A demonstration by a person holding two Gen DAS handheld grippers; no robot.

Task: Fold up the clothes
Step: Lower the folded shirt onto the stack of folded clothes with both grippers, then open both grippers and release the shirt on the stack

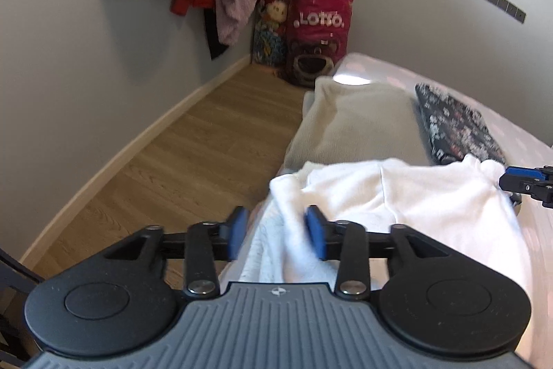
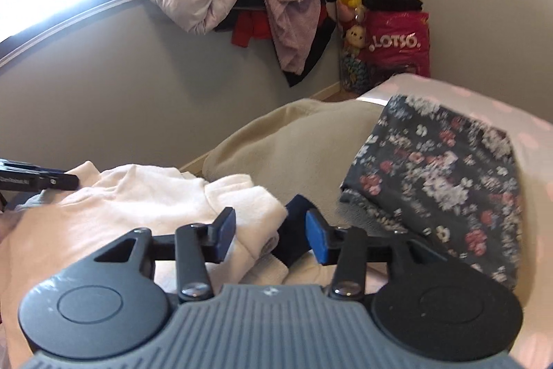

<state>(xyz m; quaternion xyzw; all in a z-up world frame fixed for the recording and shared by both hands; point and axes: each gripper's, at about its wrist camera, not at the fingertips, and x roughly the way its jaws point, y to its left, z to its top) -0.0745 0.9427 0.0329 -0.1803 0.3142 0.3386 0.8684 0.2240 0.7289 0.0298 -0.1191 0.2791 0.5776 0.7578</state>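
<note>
A white fleece top (image 1: 397,196) lies rumpled at the bed's near left edge, partly folded, one side hanging over, a cuff (image 2: 255,213) bunched right.

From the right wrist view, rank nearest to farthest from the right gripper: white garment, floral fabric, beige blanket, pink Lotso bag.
1. white garment, at the right gripper, between its fingers and to their left.
2. floral fabric, just right.
3. beige blanket, ahead, behind both.
4. pink Lotso bag, far corner, on the floor past the bed.
</note>
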